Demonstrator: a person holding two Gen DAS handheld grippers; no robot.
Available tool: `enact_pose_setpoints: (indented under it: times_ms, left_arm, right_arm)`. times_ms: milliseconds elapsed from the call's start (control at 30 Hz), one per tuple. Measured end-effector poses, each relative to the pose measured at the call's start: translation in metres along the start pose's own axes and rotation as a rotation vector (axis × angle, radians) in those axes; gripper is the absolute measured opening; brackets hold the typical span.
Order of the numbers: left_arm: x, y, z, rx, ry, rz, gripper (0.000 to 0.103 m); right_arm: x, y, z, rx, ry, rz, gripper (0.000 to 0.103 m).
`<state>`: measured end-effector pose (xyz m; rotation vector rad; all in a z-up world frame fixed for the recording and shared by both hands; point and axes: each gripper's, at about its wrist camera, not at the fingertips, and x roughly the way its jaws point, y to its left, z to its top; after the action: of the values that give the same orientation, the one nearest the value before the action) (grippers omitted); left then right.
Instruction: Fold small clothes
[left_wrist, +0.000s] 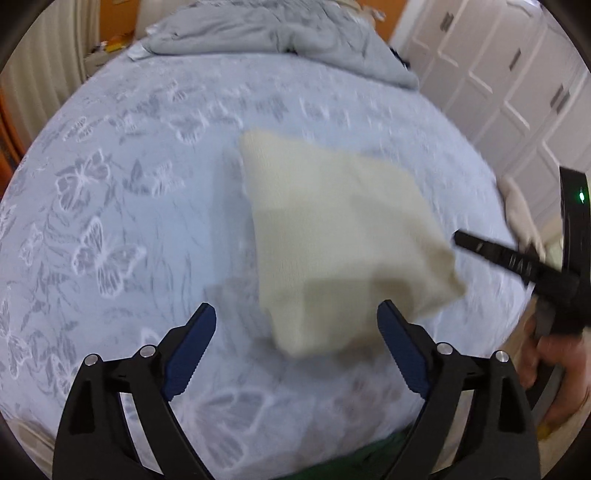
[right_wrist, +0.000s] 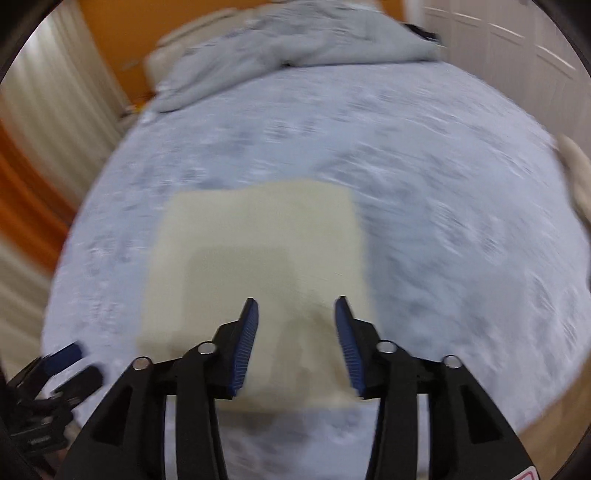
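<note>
Cream cloth (right_wrist: 258, 254) lies folded mid-bed (left_wrist: 129, 221), near its front edge. Left gripper (left_wrist: 297, 349) wide, right gripper (right_wrist: 295, 343) narrower, both empty above it. Best to press creases flat, edges squared.

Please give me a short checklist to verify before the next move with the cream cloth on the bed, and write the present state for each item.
1. Left gripper is free of the cream cloth: ok, its jaws stand wide with no cloth between the pads.
2. Right gripper is free of the cloth: ok, it is open and the pads do not press on anything.
3. The cloth lies flat on the bed cover: ok, it looks like one folded piece.
4. The fold edges are aligned: cannot tell, both views are blurred.
5. The grey blanket stays away from the cloth: ok, it lies at the far end of the bed.
</note>
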<state>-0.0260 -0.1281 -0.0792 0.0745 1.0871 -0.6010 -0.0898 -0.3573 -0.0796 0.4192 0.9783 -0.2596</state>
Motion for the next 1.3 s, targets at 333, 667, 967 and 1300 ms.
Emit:
enact_pose_setpoints:
  times_ms: [333, 667, 967, 1300]
  left_arm:
    - [0.094, -0.001, 0.019, 0.015, 0.123, 0.105, 0.091]
    - [0.092, -0.010, 0.021, 0.076, 0.116, 0.149, 0.092]
    - [0.093, -0.012, 0.016, 0.075, 0.113, 0.151, 0.093]
    - [0.088, -0.015, 0.015, 0.075, 0.103, 0.176, 0.093]
  right_arm:
    - [0.073, 0.017, 0.026, -0.027, 0.202, 0.025, 0.008]
    - [0.090, 0.019, 0.050, -0.049, 0.189, -0.036, 0.005]
    - [0.080, -0.002, -0.009, -0.066, 0.172, -0.163, 0.007]
    - [0.058, -0.030, -0.043, 0.077, 0.251, -0.147, 0.011]
